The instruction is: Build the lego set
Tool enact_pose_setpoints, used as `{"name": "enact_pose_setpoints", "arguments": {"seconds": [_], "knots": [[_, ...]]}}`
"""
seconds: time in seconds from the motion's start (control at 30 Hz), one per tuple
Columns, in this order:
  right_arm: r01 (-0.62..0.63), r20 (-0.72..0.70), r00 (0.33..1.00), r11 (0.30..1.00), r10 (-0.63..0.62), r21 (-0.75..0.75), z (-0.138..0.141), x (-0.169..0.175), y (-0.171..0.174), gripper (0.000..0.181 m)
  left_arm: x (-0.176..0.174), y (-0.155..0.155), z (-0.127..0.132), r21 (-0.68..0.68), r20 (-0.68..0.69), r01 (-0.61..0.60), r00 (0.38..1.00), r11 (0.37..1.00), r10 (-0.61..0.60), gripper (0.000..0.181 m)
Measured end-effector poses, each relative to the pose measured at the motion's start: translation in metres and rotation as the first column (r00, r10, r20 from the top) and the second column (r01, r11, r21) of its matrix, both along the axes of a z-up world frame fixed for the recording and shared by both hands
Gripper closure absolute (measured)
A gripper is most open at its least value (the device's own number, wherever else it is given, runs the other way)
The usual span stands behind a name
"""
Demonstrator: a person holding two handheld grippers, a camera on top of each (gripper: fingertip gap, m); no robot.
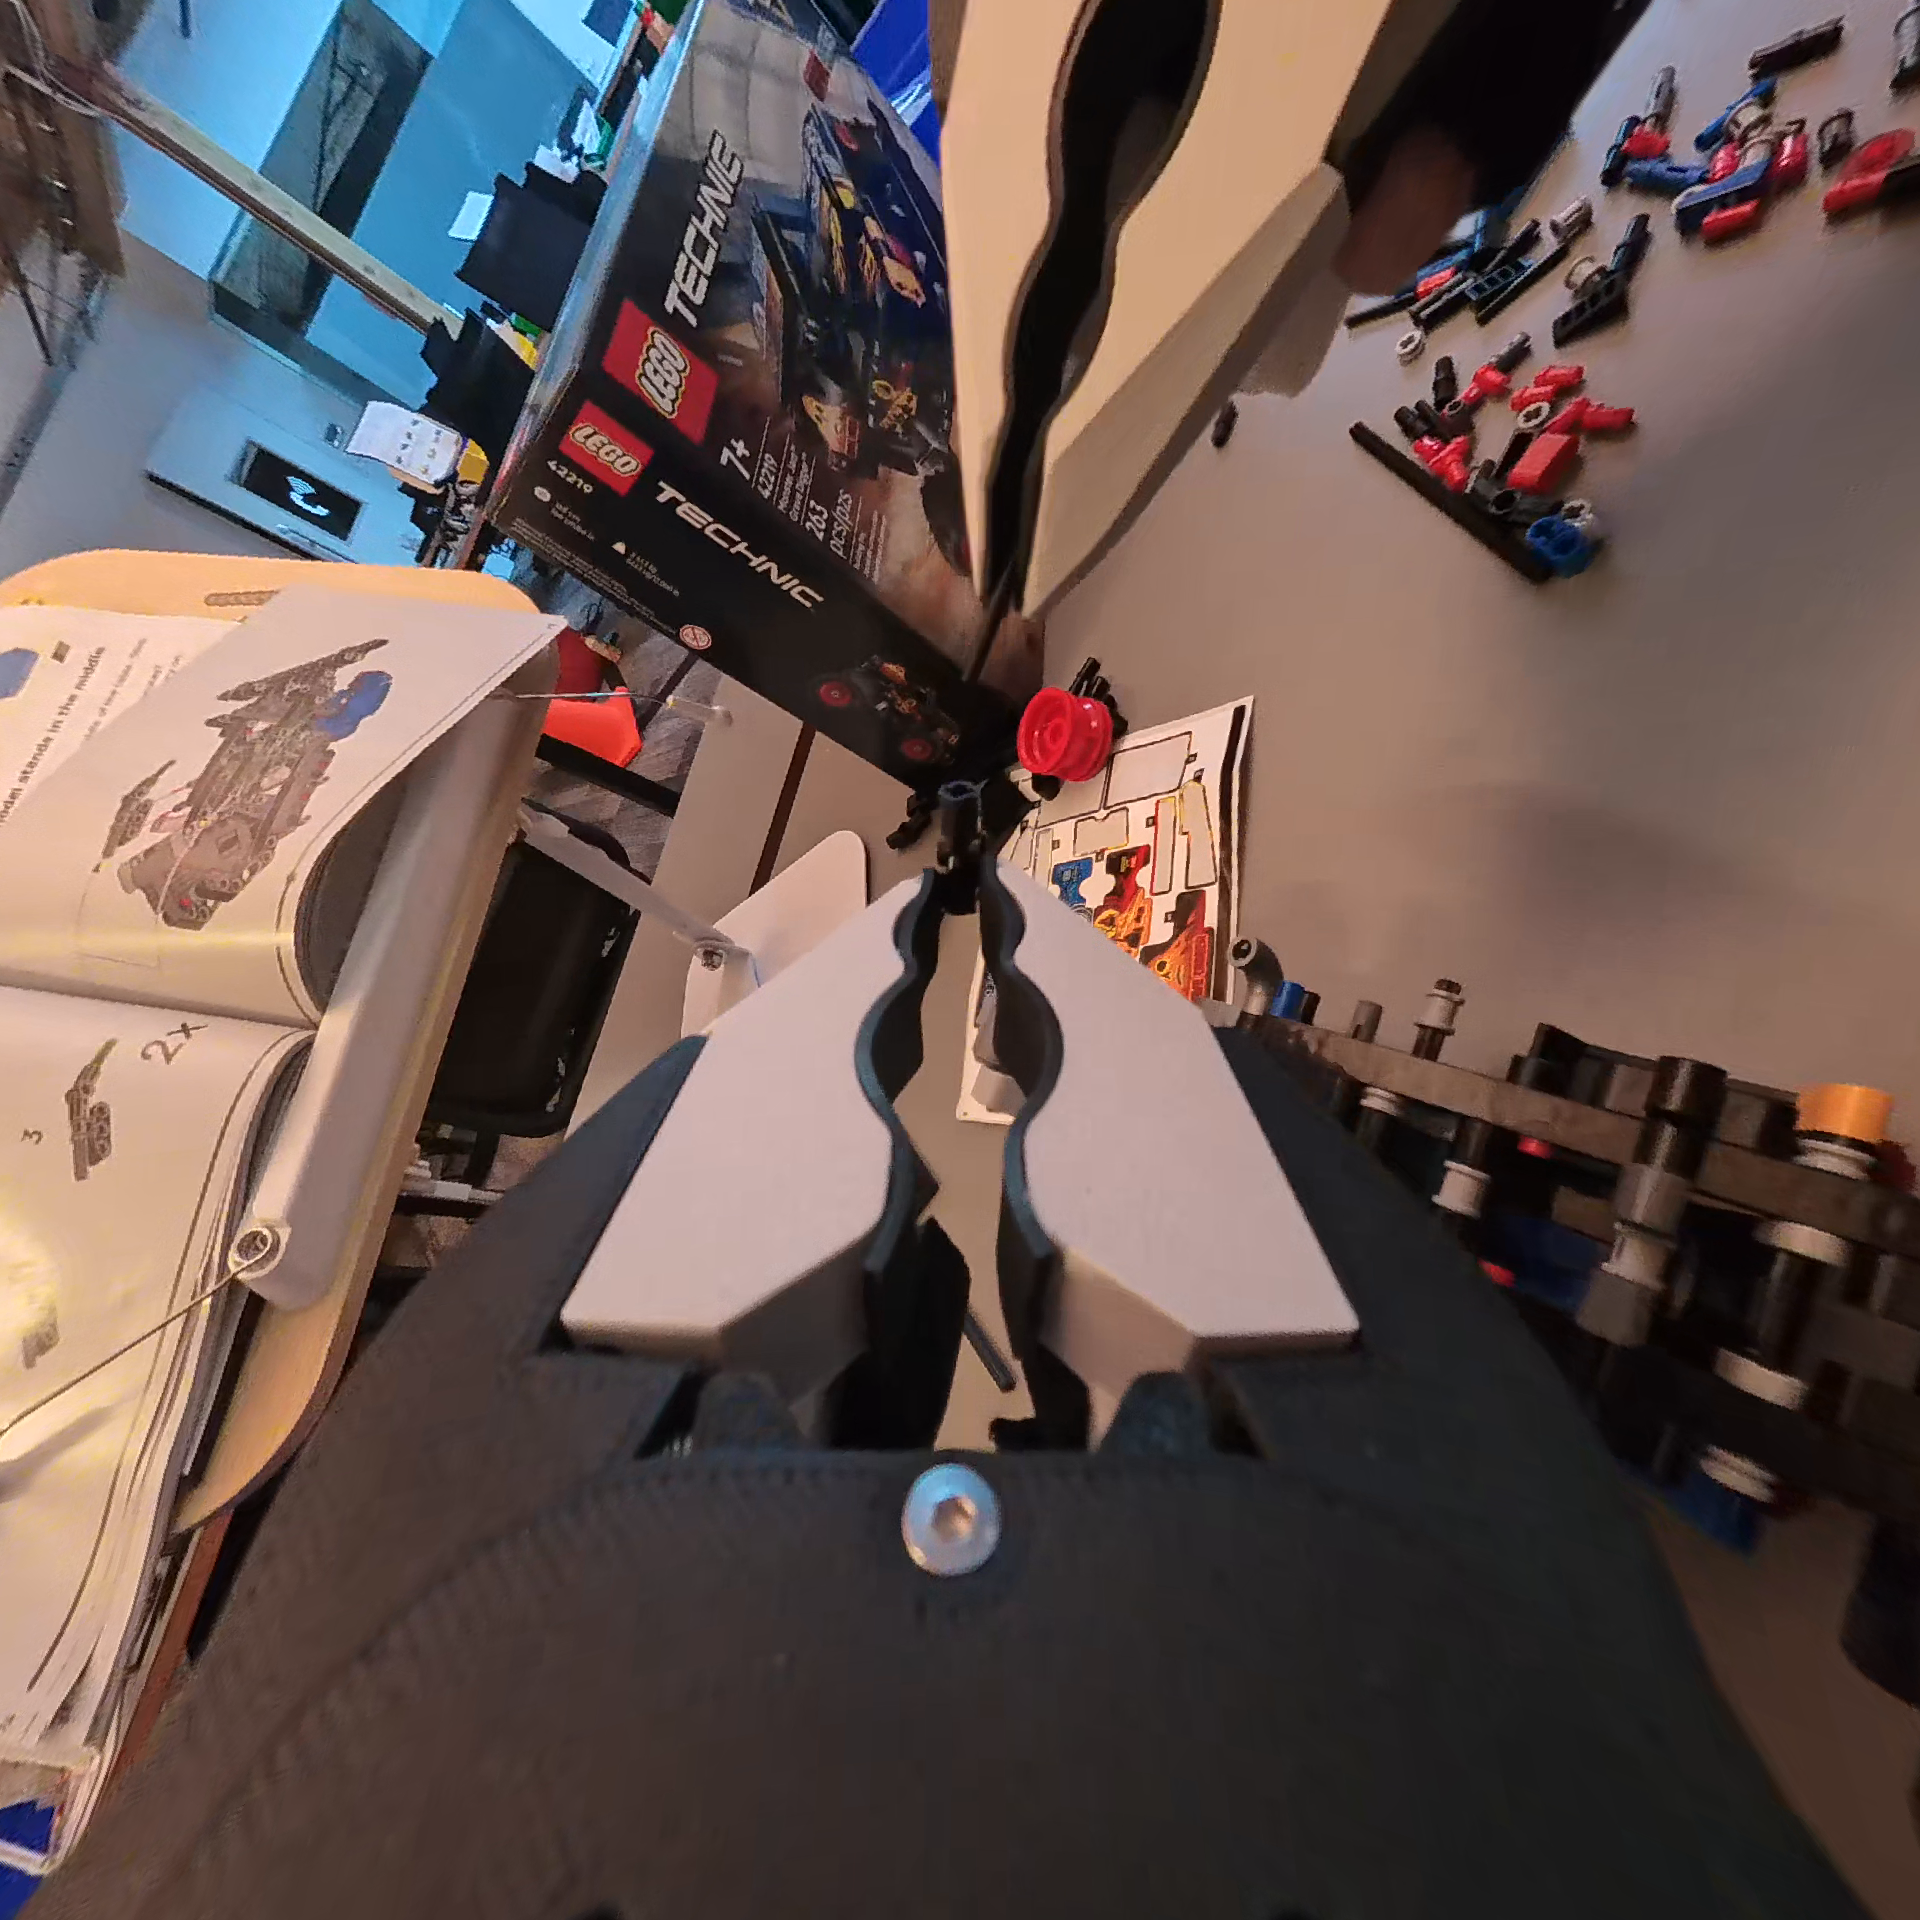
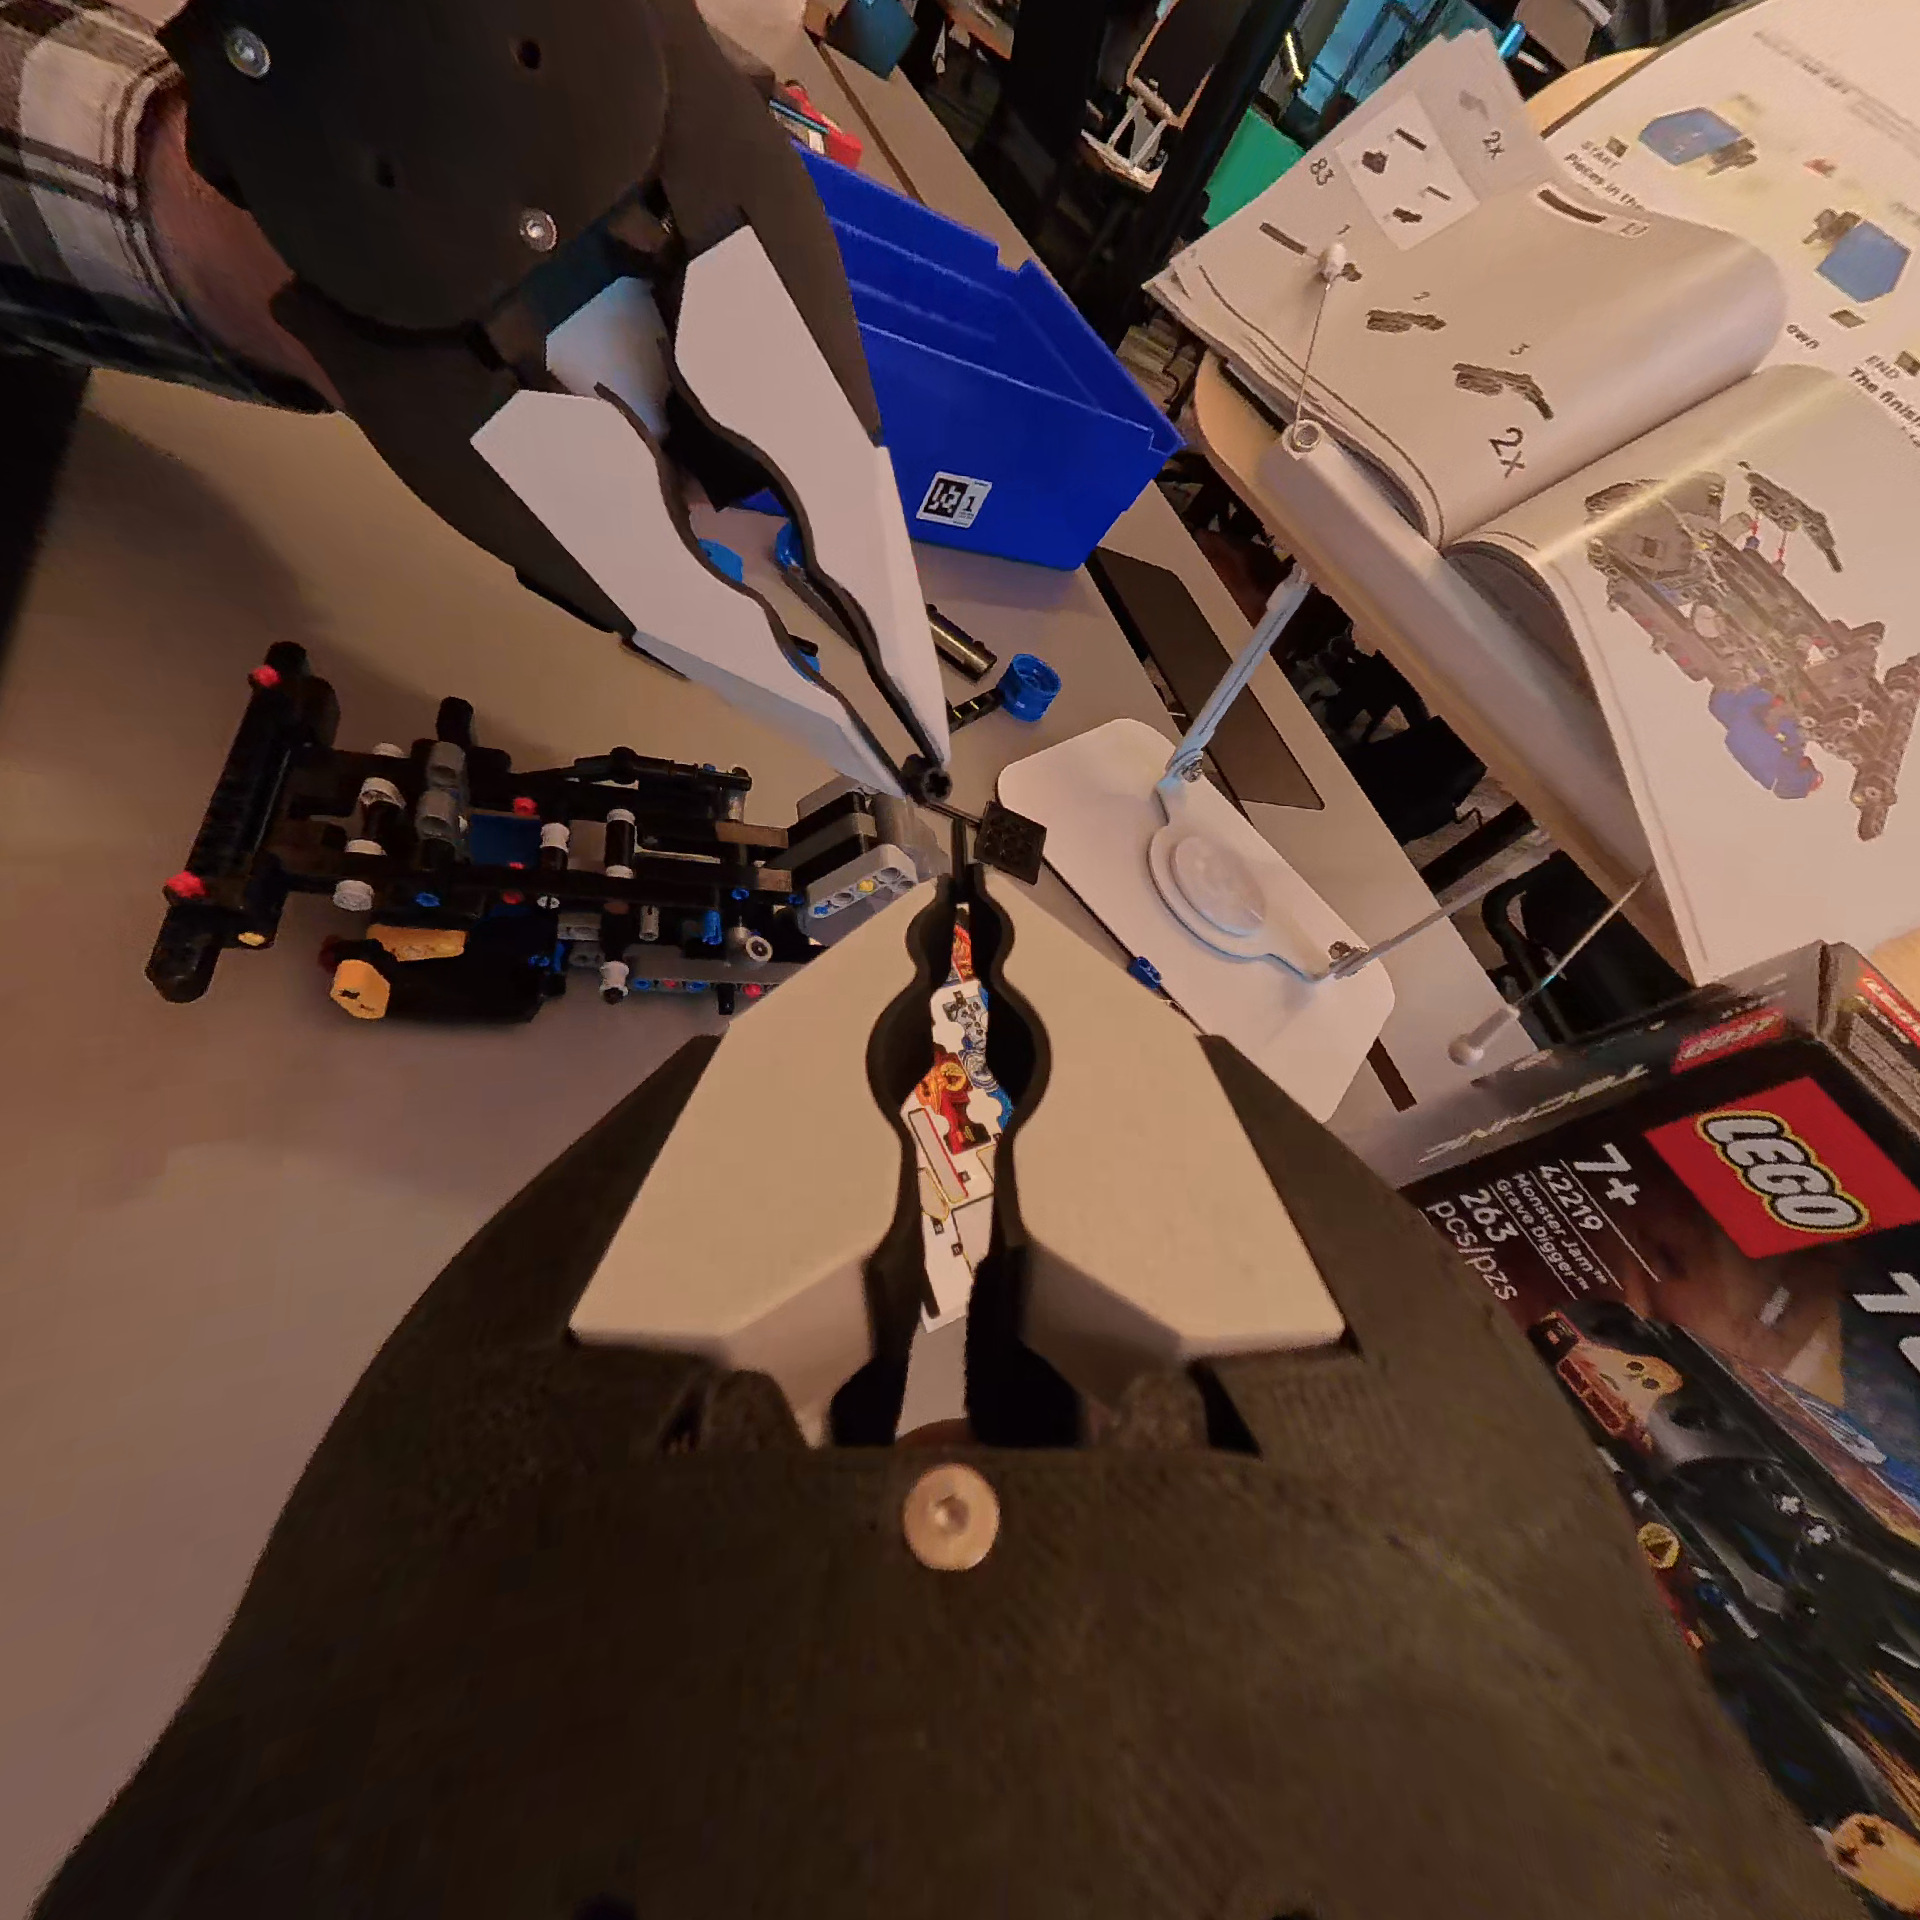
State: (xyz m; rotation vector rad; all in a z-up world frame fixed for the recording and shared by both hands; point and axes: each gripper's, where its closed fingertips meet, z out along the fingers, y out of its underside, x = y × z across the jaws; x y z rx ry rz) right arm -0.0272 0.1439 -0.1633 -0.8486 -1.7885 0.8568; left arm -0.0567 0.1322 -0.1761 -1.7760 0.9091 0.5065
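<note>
The desk (image 2: 208, 1195) is a smooth, matt grey surface. On it, the half-built model (image 2: 468, 862) is hard plastic with a slight sheen — black beams, grey and blue pins. The red wheel hub (image 1: 1062, 734) is glossy plastic. The sticker sheet (image 1: 1143, 873) is shiny printed paper. The instruction booklet (image 2: 1704, 582) has smooth, lightly glossy pages that catch the light; the set box (image 2: 1704, 1299) is glossy printed cardboard. The blue bin (image 2: 997, 384) is smooth moulded plastic. Each gripper body looks like rough, ridged black printed plastic with a bright metal screw (image 1: 951, 1519); the fingers (image 1: 769, 1122) are matt pale grey, edged in black rubbery lining.
</note>
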Motion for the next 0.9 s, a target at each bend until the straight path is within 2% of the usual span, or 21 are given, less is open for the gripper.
{"name": "enact_pose_setpoints", "arguments": {"seconds": [0.5, 0.73, 0.9], "knots": [[-0.011, 0.028, 1.000, 0.999, 0.009, 0.053, -0.008, -0.004, -0.009, 0.181, 0.013, 0.000, 0.000, -0.003, -0.071, 0.014, 0.997, 1.000, -0.014, 0.176], [0.005, 0.064, 0.998, 0.994, -0.012, 0.108, -0.013, -0.003, -0.008, 0.181, 0.014, -0.001, 0.000, -0.002, -0.157, 0.000, 0.988, 1.000, 0.000, 0.176], [0.028, 0.096, 0.994, 0.981, -0.047, 0.192, -0.018, -0.003, -0.007, 0.181, 0.012, -0.001, -0.005, -0.010, -0.287, -0.033, 0.957, 0.999, 0.029, 0.176]]}}
